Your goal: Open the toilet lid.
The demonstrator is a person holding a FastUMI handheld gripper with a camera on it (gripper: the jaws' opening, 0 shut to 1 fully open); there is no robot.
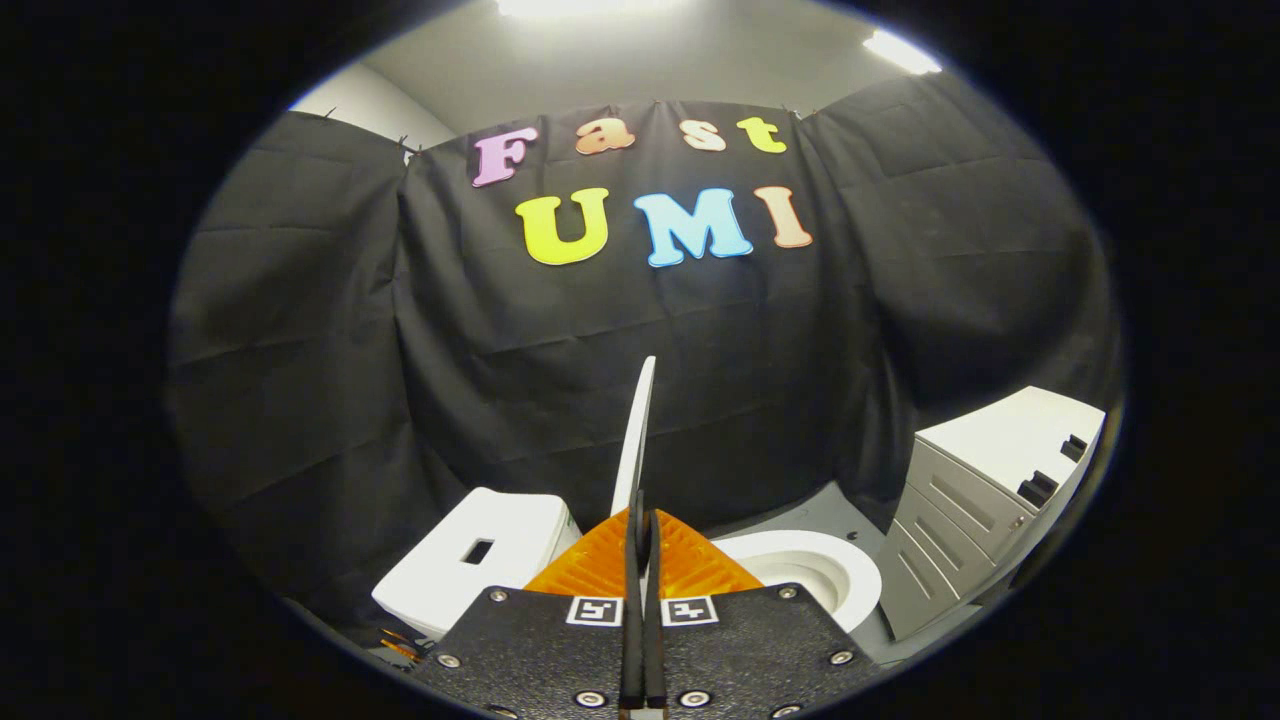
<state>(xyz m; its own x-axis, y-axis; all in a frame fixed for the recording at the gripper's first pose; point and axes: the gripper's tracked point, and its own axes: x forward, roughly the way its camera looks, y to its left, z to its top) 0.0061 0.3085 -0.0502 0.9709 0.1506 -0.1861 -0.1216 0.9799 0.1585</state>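
Observation:
The white toilet lid stands nearly upright and edge-on, rising straight ahead from between my fingers. My gripper is shut on the lid's lower edge, both fingers pressed against it with almost no gap. To the right of the fingers lies the open white seat and bowl. To the left is the white tank with a dark rectangular slot in its top.
A grey drawer cabinet with a white top stands to the right of the bowl, close to it. Black cloth walls the booth behind and on both sides. Grey floor shows between bowl and cabinet.

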